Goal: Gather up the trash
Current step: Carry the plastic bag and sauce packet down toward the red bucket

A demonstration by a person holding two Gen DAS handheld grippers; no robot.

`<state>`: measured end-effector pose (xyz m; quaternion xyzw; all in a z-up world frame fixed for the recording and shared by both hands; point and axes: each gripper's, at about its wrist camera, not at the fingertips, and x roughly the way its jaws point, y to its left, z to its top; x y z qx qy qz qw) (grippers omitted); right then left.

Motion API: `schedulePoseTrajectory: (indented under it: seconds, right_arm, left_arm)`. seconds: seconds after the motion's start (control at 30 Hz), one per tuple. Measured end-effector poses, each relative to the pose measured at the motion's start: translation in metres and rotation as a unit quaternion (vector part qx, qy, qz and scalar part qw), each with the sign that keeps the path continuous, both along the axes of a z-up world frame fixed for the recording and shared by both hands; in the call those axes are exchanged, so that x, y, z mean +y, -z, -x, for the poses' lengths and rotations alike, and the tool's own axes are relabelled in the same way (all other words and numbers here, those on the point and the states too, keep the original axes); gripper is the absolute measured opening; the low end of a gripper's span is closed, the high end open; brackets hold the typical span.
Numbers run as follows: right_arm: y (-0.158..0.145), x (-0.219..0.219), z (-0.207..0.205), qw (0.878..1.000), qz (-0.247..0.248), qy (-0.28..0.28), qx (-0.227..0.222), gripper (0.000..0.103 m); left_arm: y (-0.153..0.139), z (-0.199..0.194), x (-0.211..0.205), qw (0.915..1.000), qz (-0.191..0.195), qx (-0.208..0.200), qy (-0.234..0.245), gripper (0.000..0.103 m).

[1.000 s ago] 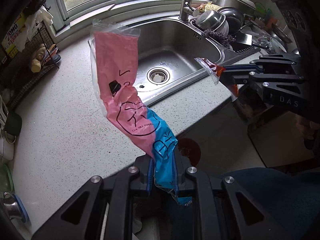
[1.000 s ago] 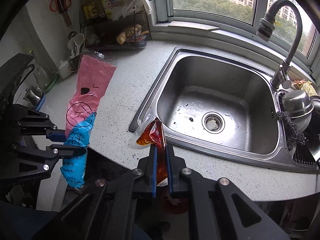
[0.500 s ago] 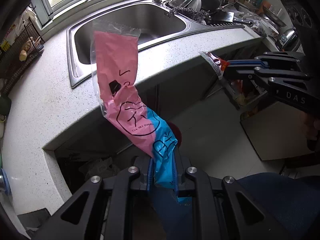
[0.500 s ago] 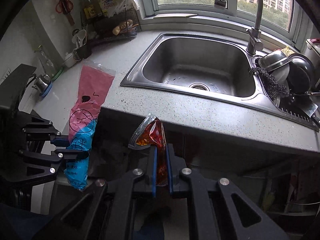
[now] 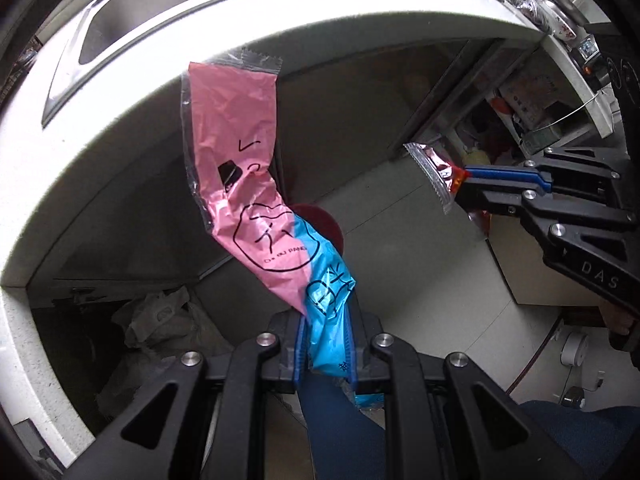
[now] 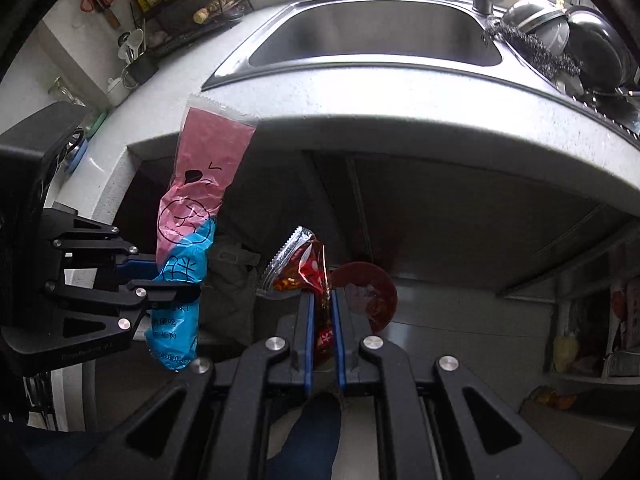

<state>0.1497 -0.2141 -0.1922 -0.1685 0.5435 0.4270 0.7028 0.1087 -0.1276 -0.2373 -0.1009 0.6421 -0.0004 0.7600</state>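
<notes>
Left gripper (image 5: 325,354) was clamped on the blue end of the pink-and-blue snack wrapper (image 5: 236,184), which stood up limp, off the counter (image 6: 400,116) and below its front edge. Right gripper (image 6: 322,334) was clenched on the red sauce sachet (image 6: 310,270).

Risks: thin film could slip from the pads; oily sachet might drip. Red round bin-like object (image 6: 370,294) on the floor beyond looked small, so a drop might miss it.

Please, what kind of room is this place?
Most likely a home kitchen: a steel sink is set in a pale countertop, washed pots are piled beside it, and a wire rack holds bottles and food.
</notes>
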Motion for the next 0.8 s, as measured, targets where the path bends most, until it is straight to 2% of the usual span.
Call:
schedulePoseTrajectory:
  seconds: [0.3, 0.53, 0.67, 0.8]
  right_arm:
    - [0.112, 0.011, -0.014, 1.0, 0.011, 0.011, 0.009, 0.008]
    - [0.203, 0.011, -0.03, 0.999, 0.023, 0.031, 0.02, 0.008]
    - [0.241, 0.008, -0.038, 0.998, 0.035, 0.042, 0.025, 0.008]
    - [0.261, 0.005, -0.044, 0.997, 0.038, 0.052, 0.032, 0.008]
  left_arm:
    - [0.128, -0.024, 0.0, 0.9989, 0.031, 0.034, -0.005, 0.014]
    - [0.225, -0.044, -0.006, 0.9974, 0.033, 0.063, 0.013, 0.014]
    - [0.261, -0.055, -0.007, 0.9969, 0.031, 0.068, 0.024, 0.014]
    - [0.285, -0.065, -0.01, 0.9965, 0.033, 0.071, 0.028, 0.015]
